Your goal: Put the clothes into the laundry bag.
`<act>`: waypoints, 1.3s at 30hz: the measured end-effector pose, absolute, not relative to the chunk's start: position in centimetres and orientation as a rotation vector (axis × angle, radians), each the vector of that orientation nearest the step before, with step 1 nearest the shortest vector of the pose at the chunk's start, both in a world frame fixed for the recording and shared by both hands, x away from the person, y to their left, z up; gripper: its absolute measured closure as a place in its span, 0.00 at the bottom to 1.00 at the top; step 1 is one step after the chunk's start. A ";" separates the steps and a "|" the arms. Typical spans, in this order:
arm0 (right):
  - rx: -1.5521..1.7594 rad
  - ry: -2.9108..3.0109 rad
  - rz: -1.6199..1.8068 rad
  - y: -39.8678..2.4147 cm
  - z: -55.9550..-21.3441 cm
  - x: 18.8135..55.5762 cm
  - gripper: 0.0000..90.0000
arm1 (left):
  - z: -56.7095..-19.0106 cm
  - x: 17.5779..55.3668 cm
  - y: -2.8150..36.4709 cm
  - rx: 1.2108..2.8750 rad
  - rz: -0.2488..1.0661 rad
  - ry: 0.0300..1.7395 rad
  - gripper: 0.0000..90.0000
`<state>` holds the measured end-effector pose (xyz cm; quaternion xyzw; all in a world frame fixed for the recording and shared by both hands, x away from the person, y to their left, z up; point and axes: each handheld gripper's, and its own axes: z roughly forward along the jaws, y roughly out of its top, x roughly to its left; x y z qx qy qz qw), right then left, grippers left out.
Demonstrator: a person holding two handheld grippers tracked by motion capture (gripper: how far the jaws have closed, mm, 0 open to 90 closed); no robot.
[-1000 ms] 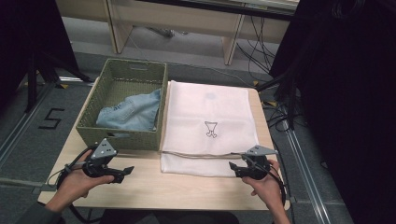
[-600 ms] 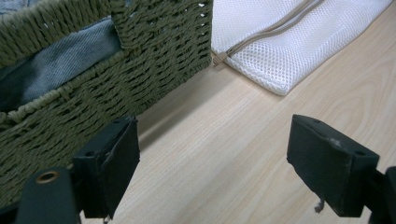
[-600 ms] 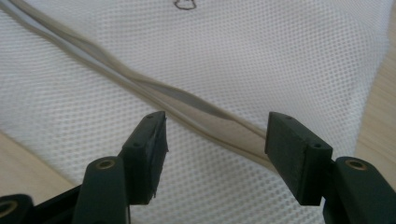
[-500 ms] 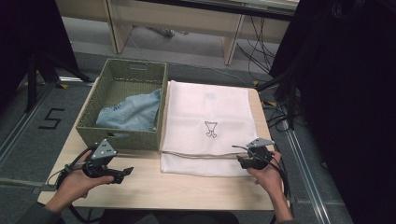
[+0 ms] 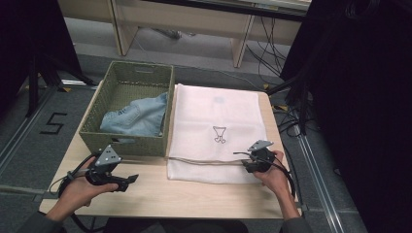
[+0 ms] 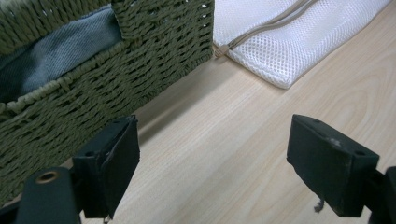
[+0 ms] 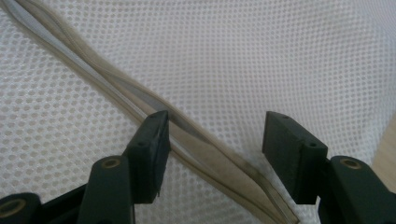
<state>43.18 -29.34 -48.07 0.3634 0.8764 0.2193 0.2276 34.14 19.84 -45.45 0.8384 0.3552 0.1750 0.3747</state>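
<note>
White mesh bag (image 5: 216, 131) lies flat on the wooden worktop (image 5: 160, 194), beside a green basket (image 5: 127, 145) with blue cloth (image 5: 136, 116) inside. The right tongs (image 7: 212, 140) gape over the bag's zip (image 7: 196, 140). The left tongs (image 6: 212, 163) hang wide above bare wood.

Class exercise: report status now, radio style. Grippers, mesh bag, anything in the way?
Left gripper open over bare table beside basket. Right gripper open, straddling zipper of mesh bag. Nothing blocking.

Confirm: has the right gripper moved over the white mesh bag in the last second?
Yes. The right gripper moved forward from the table's near edge, over the white mesh bag's beige zipper, jaws open.
</note>
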 end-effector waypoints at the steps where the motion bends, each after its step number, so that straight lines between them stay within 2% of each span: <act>1: 1.001 2.414 0.604 -29.3 -48.1 43.2 0.48 | -45.5 34.1 19.8 2.146 0.448 0.909 0.19; 4: 0.948 2.442 0.607 -28.5 -48.4 43.5 0.48 | -45.5 34.2 19.7 2.123 0.442 0.918 0.19; 6: 0.938 2.454 0.628 -28.0 -48.6 43.6 0.48 | -45.3 34.2 20.0 2.186 0.441 0.887 0.19; 12: 0.873 2.507 0.654 -26.5 -48.8 44.0 0.50 | -45.6 34.2 19.7 2.125 0.437 0.923 0.19; 14: 0.870 2.491 0.679 -26.2 -49.0 44.2 0.52 | -45.4 34.1 20.0 2.169 0.434 0.910 0.19; 22: 0.869 2.484 0.694 -27.0 -48.7 44.9 0.55 | -45.5 34.1 19.9 2.153 0.439 0.917 0.19; 26: 0.897 2.463 0.710 -27.2 -49.0 45.2 0.55 | -45.3 34.3 20.2 2.229 0.444 0.869 0.19; 27: 0.893 2.472 0.702 -27.2 -49.1 45.4 0.55 | -45.4 34.2 20.0 2.199 0.437 0.888 0.19; 34: 0.905 2.515 0.754 -27.2 -49.6 45.7 0.67 | -45.4 34.2 20.0 2.196 0.438 0.888 0.19; 39: 0.875 2.531 0.824 -26.5 -49.5 45.6 0.64 | -45.3 34.3 20.1 2.206 0.438 0.880 0.19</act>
